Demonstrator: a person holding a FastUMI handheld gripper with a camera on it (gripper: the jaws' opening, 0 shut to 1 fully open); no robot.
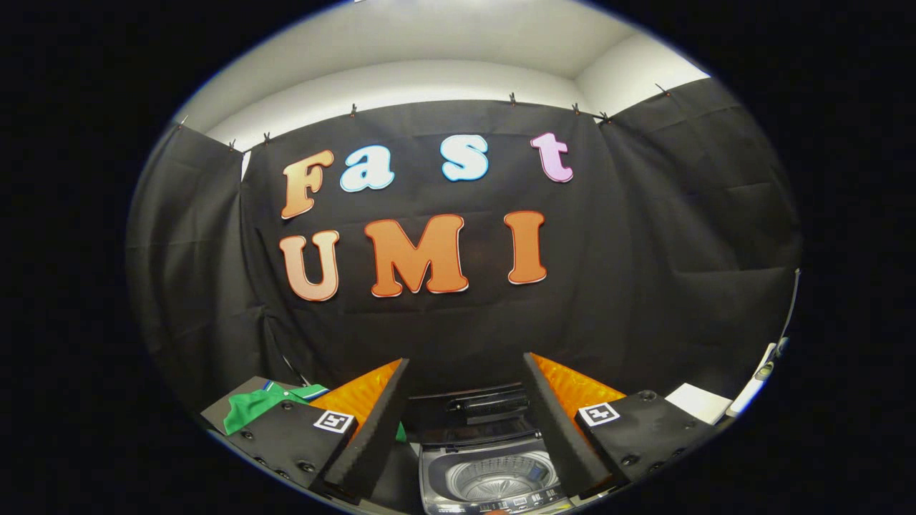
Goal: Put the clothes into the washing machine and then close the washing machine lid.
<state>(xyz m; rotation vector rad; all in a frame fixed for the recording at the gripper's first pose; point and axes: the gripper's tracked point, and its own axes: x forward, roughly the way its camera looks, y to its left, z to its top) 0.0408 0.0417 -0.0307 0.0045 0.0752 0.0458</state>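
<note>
Gripper [465, 418] hung with fingers spread apart, holding nothing; open washing machine [494, 479] sat between and below fingertips, lid [481, 416] raised behind drum; green shirt [261, 406] lay beyond left finger, likely next reach leftward

1. The washing machine [494, 472] has a glossy plastic top, and its raised lid [486, 415] looks like dark, shiny plastic or glass that catches reflections.
2. The drum [494, 481] inside looks like ribbed metal with a dull sheen.
3. The green garment [257, 404] is soft knit cloth, matt, with a striped collar.
4. The booth wall [644, 250] is matt black cloth, creased and hanging in folds.
5. The hand-held gripper [465, 422], held open, has fingers [372, 429] faced with a matt, ribbed, foam-like lining; its body [286, 436] is matt plastic with small screws and paper-like printed markers.
</note>
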